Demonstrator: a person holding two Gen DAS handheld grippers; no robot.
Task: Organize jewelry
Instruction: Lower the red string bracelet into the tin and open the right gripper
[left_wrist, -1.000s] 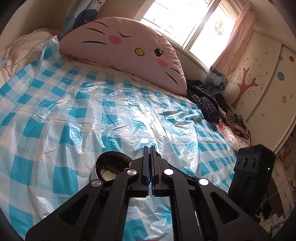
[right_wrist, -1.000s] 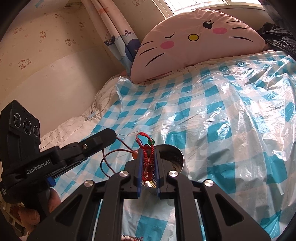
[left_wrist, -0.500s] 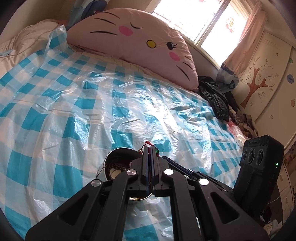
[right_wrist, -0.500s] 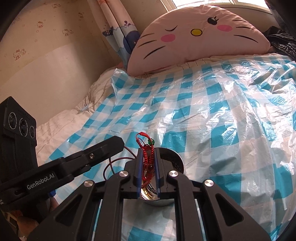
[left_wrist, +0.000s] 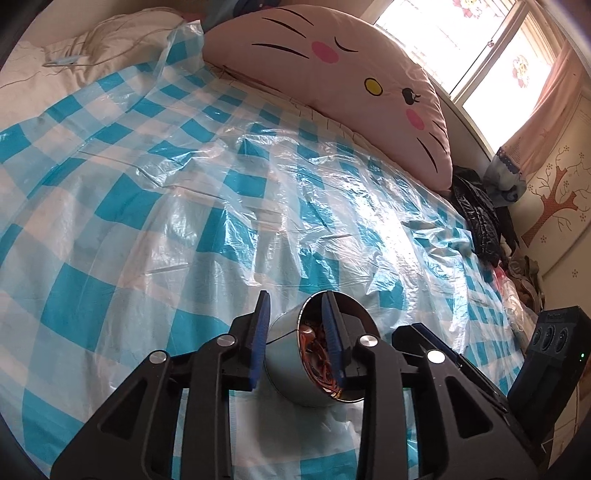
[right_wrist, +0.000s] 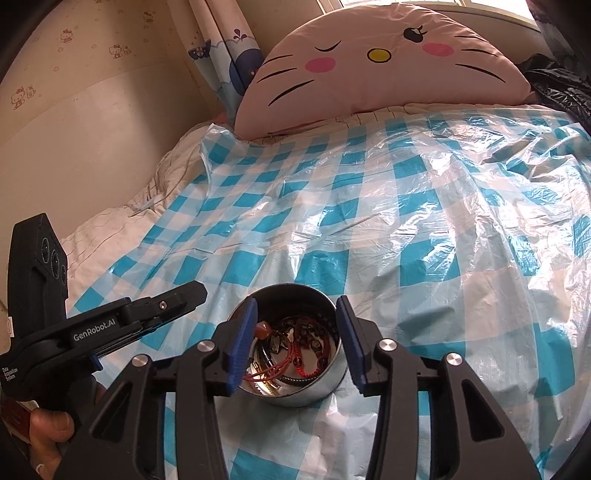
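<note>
Round metal tin (right_wrist: 295, 384) sits low centre in the right view, upright on the blue-checked plastic sheet (right_wrist: 424, 229), mouth facing up. No clear long axis, it is round; in the left view the tin (left_wrist: 286, 363) appears tilted, mouth toward the frame's right. Jewelry (right_wrist: 295, 347) lies inside: red cords, dark beads, an orange bead.

Right gripper (right_wrist: 295, 341): jaws opening, blue pads wide apart over the tin's rim, nothing pinched between them.

Left gripper (left_wrist: 297, 341): jaws opening, one pad outside the tin wall, the other over the mouth; wall between them, contact unclear.

Right view alone shows the tin's contents plainly, plus the left gripper's body at lower left with a hand (right_wrist: 48, 439) under it. Left view alone shows the tin's outer wall and the right gripper's body at lower right, a window (left_wrist: 461, 48) upper right. Cat-face pillow (right_wrist: 380, 62) is at the top in both.
</note>
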